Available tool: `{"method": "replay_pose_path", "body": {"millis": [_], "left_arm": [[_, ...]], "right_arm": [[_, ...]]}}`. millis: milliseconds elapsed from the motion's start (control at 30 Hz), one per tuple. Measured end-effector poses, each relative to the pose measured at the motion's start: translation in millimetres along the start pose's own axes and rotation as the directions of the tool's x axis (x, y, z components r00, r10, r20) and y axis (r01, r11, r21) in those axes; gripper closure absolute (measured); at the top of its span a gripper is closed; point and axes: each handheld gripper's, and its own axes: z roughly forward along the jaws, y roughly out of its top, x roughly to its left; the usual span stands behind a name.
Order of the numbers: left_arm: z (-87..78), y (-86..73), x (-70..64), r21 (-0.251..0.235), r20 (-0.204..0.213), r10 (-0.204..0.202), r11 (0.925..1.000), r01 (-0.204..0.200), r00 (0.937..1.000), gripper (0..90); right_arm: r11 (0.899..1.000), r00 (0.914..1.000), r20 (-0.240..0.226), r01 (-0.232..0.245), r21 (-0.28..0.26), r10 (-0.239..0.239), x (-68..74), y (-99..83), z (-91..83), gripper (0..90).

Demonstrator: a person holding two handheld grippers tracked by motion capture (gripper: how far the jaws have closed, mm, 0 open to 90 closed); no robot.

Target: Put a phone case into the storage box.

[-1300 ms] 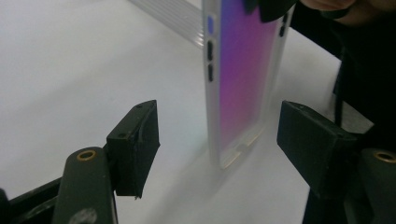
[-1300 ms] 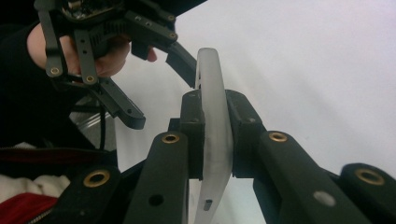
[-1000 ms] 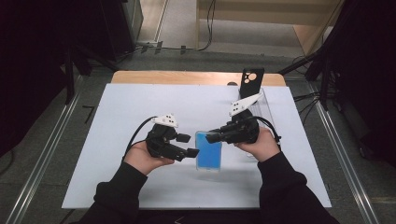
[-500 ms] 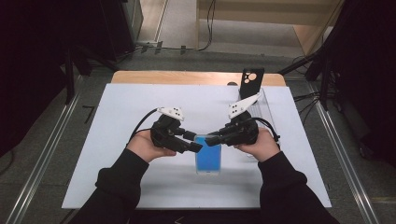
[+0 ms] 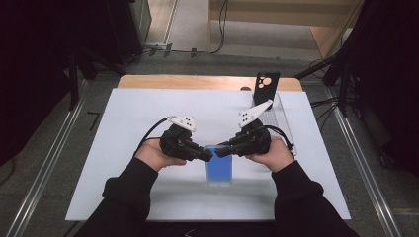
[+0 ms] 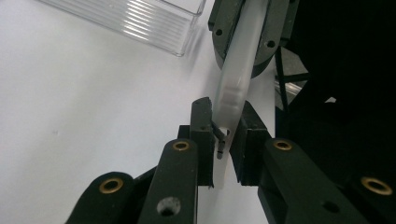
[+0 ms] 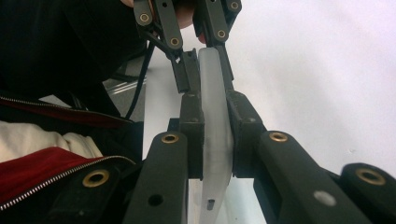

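I have the translucent, frosted phone case with its blue inner face pinched from both sides. My left claw is clamped narrow on its left top corner, my right claw clamped on the right top corner, and the two sets of jaws almost meet over the case's upper rim. The case sits near the front edge of the white table, its long axis running from front to back, tilted up toward me. Both hands are equally near. The black phone leans at the back edge, by the clear plastic tray, well apart from the case.
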Motion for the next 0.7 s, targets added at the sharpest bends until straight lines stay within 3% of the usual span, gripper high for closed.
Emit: {"method": "replay_pose_path", "body": {"millis": [100, 167, 333, 433, 567, 700], "left_arm": [[-1.7, -0.3, -0.1, 0.015, -0.015, -0.016, 0.9998, 0.017, 0.9997, 81.2], [-3.4, -1.0, 0.2, 0.014, -0.019, -0.030, 0.9994, 0.031, 0.9994, 81.3], [-9.0, -1.1, 1.5, 0.019, -0.062, -0.060, 0.9979, 0.061, 0.9963, 81.1], [-13.5, -0.9, 2.6, 0.010, -0.098, -0.102, 0.9945, 0.104, 0.9899, 81.0], [-22.6, -0.7, 5.3, -0.014, -0.144, -0.172, 0.9850, 0.172, 0.9745, 80.9], [-29.9, -0.3, 6.1, -0.040, -0.201, -0.223, 0.9748, 0.220, 0.9538, 80.9]], "right_arm": [[1.000, 0.9997, 0.002, -0.025, -0.014, 0.025, -0.5, 0.6, 0.3, 69.9], [0.999, 0.9996, -0.003, -0.028, -0.036, 0.028, 0.0, 0.9, -1.0, 60.2], [0.993, 0.9919, 0.102, -0.065, -0.103, 0.075, 1.6, 2.3, -5.4, 39.5], [0.990, 0.9827, 0.166, -0.061, -0.131, 0.082, 3.1, 1.8, -4.9, 27.7], [0.985, 0.9765, 0.185, -0.083, -0.149, 0.110, 3.6, 0.5, -3.0, 25.5], [0.976, 0.9778, 0.158, -0.107, -0.188, 0.138, 2.2, -2.8, -0.1, 17.9]]}}
